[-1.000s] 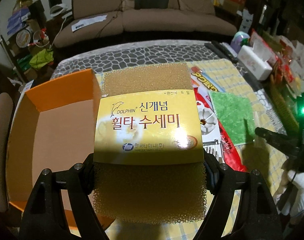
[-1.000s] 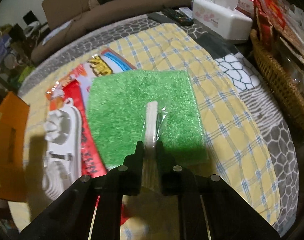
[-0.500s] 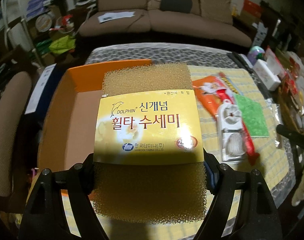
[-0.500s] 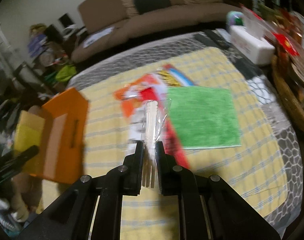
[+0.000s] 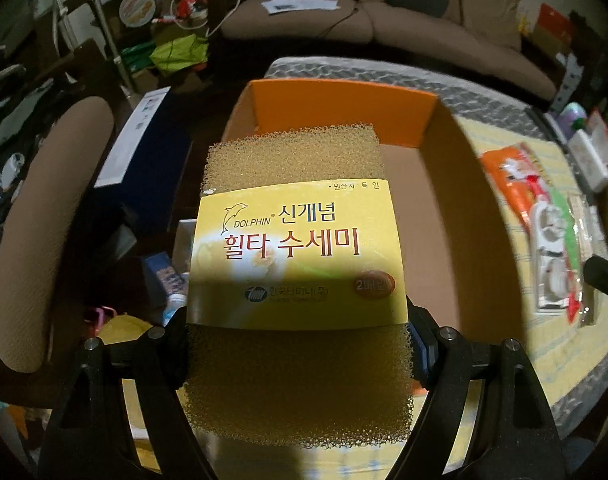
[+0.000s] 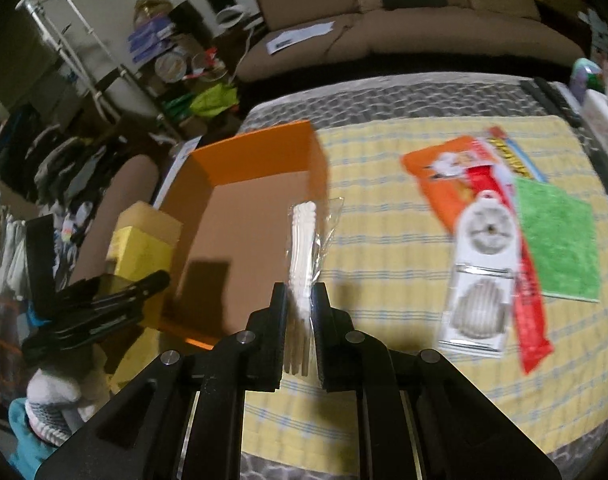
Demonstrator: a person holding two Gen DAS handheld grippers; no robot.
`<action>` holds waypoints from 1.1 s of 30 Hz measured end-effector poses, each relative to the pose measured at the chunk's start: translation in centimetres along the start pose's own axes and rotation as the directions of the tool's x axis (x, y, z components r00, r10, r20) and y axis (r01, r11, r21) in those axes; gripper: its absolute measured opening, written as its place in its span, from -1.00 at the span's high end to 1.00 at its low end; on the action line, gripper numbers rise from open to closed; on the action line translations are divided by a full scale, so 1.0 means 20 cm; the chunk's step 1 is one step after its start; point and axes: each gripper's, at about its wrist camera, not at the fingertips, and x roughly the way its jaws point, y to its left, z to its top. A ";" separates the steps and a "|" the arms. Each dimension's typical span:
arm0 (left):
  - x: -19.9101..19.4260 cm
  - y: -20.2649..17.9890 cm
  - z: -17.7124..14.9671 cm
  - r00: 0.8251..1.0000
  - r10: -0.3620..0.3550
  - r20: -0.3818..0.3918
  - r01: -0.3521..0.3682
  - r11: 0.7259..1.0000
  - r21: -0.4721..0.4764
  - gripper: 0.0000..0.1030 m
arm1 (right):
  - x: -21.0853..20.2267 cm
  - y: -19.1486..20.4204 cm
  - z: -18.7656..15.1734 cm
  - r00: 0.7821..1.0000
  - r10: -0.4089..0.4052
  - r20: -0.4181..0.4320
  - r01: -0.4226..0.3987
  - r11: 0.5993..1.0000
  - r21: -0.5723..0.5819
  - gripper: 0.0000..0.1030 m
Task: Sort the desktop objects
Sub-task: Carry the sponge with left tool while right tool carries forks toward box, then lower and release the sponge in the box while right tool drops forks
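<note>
- Between the jaws of our left gripper (image 5: 297, 344) sits the yellow sponge pack (image 5: 295, 264), clamped by its two side edges, the jaws spread wide around it.
- Beyond those jaws, the sponge's far end reaches out over the open orange box (image 5: 456, 208), whose bare brown floor shows to the right of the pack.
- Between the jaws of our right gripper (image 6: 299, 320), nearly shut, we pinch a clear bag of white plastic forks (image 6: 301, 248); the handles stick out ahead of the fingertips, the tines hang back toward us.
- Ahead and left of the right jaws stands the same box; to their right, the egg slicer pack (image 6: 482, 272) and the green cloth (image 6: 556, 248) lie on the yellow checked tablecloth (image 6: 384, 240).
</note>
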 end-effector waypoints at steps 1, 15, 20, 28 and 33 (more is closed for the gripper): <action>0.01 0.01 0.01 1.000 0.006 -0.003 -0.006 1.000 0.006 -0.51 | 0.04 0.03 0.01 1.000 0.003 -0.010 -0.003 1.000 -0.004 0.78; 0.29 -0.08 0.01 0.988 0.137 -0.076 -0.123 0.979 0.163 -0.52 | 0.37 0.20 0.02 0.995 0.033 -0.089 -0.034 0.999 -0.005 0.78; 0.34 -0.09 0.01 0.985 0.147 -0.091 -0.131 0.978 0.163 -0.54 | 0.41 0.19 0.02 0.994 0.040 -0.100 -0.040 0.999 0.005 0.78; 0.16 0.01 0.03 0.997 0.064 -0.035 -0.061 0.994 0.086 -0.70 | 0.42 0.16 0.02 0.994 0.037 -0.100 -0.035 0.999 0.020 0.78; 0.06 0.09 0.06 0.999 0.053 -0.012 -0.052 0.997 0.058 -0.75 | 0.42 0.17 0.02 0.994 0.042 -0.101 -0.040 0.999 0.021 0.78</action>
